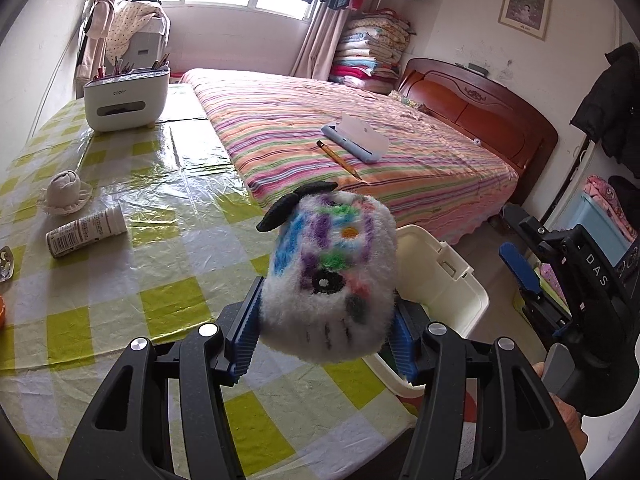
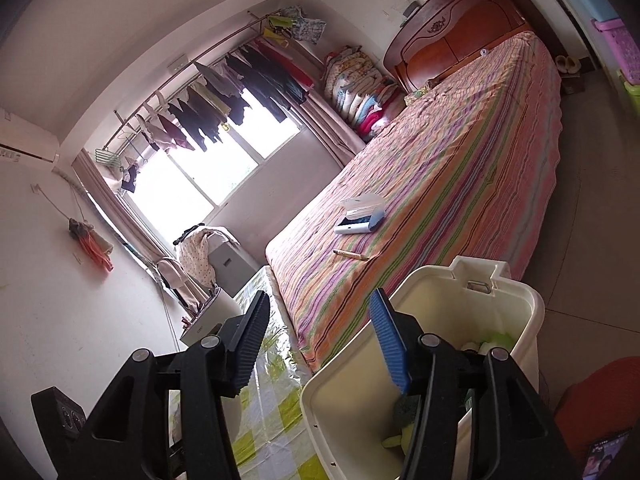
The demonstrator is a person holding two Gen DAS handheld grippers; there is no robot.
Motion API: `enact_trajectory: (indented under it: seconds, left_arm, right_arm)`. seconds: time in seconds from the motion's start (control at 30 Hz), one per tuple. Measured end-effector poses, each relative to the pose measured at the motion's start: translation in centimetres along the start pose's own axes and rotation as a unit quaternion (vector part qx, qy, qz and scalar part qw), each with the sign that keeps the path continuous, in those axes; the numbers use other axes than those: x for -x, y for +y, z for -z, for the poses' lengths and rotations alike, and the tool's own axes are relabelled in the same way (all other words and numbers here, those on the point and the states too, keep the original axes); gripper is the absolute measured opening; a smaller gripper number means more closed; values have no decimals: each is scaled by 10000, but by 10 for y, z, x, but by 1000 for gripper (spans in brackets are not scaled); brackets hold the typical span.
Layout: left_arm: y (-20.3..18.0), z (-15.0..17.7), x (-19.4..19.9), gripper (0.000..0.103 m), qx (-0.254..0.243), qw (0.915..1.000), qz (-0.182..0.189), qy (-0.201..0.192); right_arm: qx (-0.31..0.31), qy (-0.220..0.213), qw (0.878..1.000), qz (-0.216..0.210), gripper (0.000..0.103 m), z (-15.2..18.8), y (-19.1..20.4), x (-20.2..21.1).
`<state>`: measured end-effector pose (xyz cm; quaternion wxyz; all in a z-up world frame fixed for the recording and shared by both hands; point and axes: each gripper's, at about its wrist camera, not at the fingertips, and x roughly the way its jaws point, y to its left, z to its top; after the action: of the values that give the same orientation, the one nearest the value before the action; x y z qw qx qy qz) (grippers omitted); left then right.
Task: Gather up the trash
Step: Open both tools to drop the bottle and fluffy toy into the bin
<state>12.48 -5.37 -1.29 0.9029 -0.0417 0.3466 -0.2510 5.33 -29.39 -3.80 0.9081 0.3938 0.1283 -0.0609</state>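
Left wrist view. The left tool (image 1: 326, 322) is clamped on a fluffy white plush ball (image 1: 330, 276) with coloured patches and black ears, its blue pads pressing both flanks. The ball hangs above the near edge of the bench (image 1: 160, 280), which wears a green-and-white checked cover, and just beside the open cream bin (image 1: 460, 280) standing between bench and bed (image 1: 360, 152). Left on the bench are a white tube-shaped bottle (image 1: 86, 231) lying on its side, a crumpled whitish wad (image 1: 64, 192) and a foil scrap (image 1: 6, 266) at the left edge; an orange thing at the same edge is too cropped to name. A white desk organiser (image 1: 126, 96) with pens stands at the far end. On the bed lie a pencil (image 1: 338, 158) and a blue-and-white case (image 1: 354, 138). The right tool (image 1: 528, 280) shows at the right, jaws apart, gripped by a hand (image 1: 560, 404).

Right wrist view. The right tool (image 2: 320, 340) stands with jaws apart and nothing between them, above the bin (image 2: 532, 304). Green and pale items (image 2: 404, 432) already lie at the bin's bottom.

Progress, as judged: the task is partly done. Some items are binned, the plush ball is held and appears ready to go in, and at least three pieces remain on the bench.
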Motion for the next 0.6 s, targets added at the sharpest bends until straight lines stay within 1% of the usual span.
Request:
enact_trajectory:
  seconds: [0.17, 0.27, 0.33, 0.37, 0.6]
  left_arm:
    - [-10, -1, -17, 54, -146, 9998, -33, 131]
    - [-19, -4, -28, 54, -118, 9997, 33, 196]
    - [-24, -7, -36, 54, -93, 9996, 85, 242]
    - [-27, -8, -40, 54, -92, 9996, 104, 264]
    - [-50, -12, -64, 54, -228, 9983, 220, 479]
  right_arm:
    - [-221, -119, 9996, -108, 53, -4, -7, 5]
    - [-279, -211, 9992, -167, 54, -7, -9, 9]
    - [-320, -276, 9989, -193, 59, -8, -11, 12]
    - [-346, -303, 9987, -201, 60, -8, -12, 13]
    - [-405, -431, 9979, -258, 60, -10, -16, 19]
